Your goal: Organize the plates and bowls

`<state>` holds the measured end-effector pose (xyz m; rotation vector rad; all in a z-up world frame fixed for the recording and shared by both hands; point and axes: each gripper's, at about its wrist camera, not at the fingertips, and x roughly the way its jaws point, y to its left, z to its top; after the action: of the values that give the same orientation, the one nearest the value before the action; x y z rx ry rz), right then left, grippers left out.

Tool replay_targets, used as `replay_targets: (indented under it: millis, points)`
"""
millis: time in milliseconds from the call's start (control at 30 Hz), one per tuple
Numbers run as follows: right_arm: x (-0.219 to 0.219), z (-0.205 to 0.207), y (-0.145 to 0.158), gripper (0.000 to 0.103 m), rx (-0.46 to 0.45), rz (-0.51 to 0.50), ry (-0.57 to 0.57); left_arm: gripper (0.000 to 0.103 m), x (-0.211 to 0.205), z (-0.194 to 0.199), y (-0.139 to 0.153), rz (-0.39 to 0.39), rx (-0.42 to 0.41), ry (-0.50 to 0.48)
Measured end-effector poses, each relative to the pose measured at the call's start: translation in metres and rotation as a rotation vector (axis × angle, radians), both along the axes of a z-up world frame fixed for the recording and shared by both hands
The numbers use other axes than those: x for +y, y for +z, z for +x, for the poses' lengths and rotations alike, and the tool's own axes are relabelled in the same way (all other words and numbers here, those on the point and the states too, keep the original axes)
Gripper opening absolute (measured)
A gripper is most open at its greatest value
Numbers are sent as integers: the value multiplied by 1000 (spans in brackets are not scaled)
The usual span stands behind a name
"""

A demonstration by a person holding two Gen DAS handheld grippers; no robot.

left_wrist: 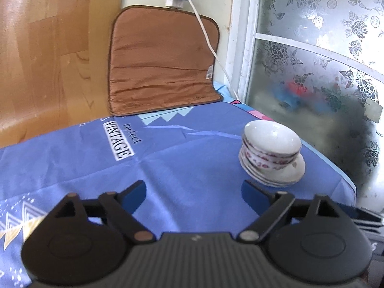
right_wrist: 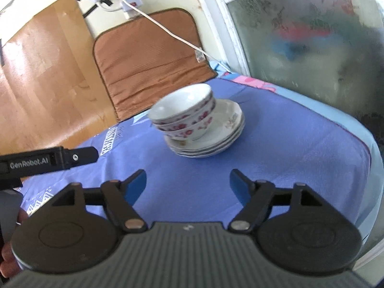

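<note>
A stack of white bowls with red flower print (right_wrist: 184, 117) sits on a stack of white plates (right_wrist: 216, 139) on the blue tablecloth (right_wrist: 276, 156). The same bowls (left_wrist: 271, 146) and plates (left_wrist: 280, 175) show at the right in the left wrist view. My left gripper (left_wrist: 194, 192) is open and empty, to the left of and nearer than the stack. My right gripper (right_wrist: 188, 182) is open and empty, just in front of the stack. The left gripper's body (right_wrist: 48, 160) shows at the left in the right wrist view.
A brown cushion (left_wrist: 163, 62) leans against the wall at the back of the table. A white cable (left_wrist: 208, 43) hangs from a wall socket across it. A frosted glass window (left_wrist: 324, 72) runs along the right. A wooden panel (left_wrist: 48, 60) stands at the left.
</note>
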<state>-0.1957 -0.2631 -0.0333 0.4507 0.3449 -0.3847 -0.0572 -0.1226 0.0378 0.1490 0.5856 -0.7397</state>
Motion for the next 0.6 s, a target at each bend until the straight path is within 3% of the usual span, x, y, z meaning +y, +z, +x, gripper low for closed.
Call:
replay_targets:
  millis: [100, 433, 600]
  points:
    - [12, -5, 5, 85, -16, -26, 4, 103, 13, -4, 0, -21, -3, 14]
    - [34, -24, 13, 103, -98, -50, -51, 103, 31, -19, 0, -22, 1, 25]
    - [36, -27, 9, 103, -104, 5, -69, 103, 34, -25, -8, -5, 26, 23]
